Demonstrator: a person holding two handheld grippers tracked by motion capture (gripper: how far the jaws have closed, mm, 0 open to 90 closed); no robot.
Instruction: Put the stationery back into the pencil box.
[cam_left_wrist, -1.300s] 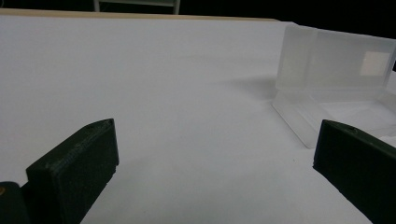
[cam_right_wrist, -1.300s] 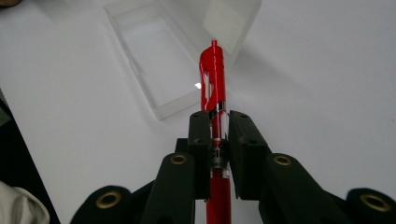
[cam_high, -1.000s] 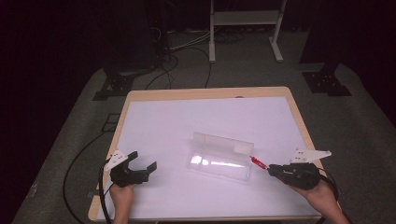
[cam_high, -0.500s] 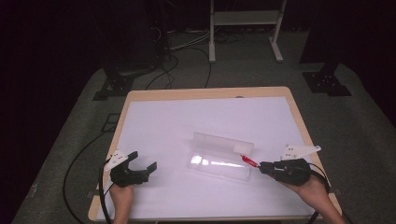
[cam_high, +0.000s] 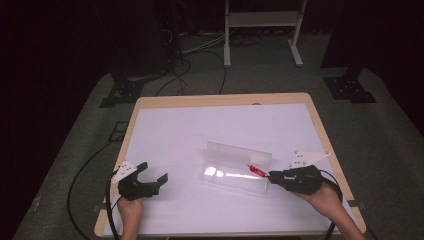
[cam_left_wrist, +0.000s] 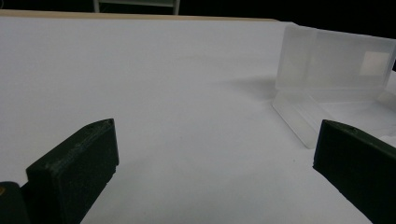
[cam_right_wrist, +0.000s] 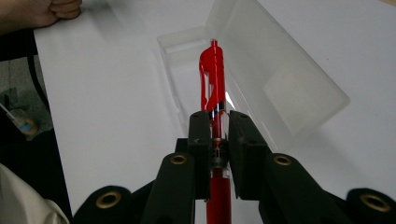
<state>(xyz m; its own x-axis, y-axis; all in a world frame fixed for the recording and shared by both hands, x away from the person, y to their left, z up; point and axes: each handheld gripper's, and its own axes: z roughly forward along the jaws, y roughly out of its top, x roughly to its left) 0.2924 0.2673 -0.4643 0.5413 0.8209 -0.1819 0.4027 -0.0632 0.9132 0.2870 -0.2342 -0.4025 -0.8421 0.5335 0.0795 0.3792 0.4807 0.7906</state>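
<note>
A clear plastic pencil case (cam_high: 235, 167) lies open in the middle of the white table, its lid (cam_right_wrist: 275, 70) standing up at the far side. My right gripper (cam_high: 274, 176) is shut on a red pen (cam_right_wrist: 213, 88), whose clip end reaches over the right end of the case's tray (cam_right_wrist: 187, 46). In the high view the red pen (cam_high: 257, 170) points left toward the case. My left gripper (cam_high: 152, 176) rests open near the table's front left corner, nothing between its jaws. From it the case (cam_left_wrist: 334, 81) stands off to the right.
The white sheet covers the wooden table (cam_high: 220, 101), with bare surface all around the case. A person's left hand (cam_right_wrist: 42, 11) rests at the table's edge. A cable (cam_high: 82, 170) trails off the left side. Stand legs (cam_high: 260, 35) rise beyond the table.
My right gripper has carried the red pen leftward, so its tip is now over the case's right end. The left gripper has stayed put.
</note>
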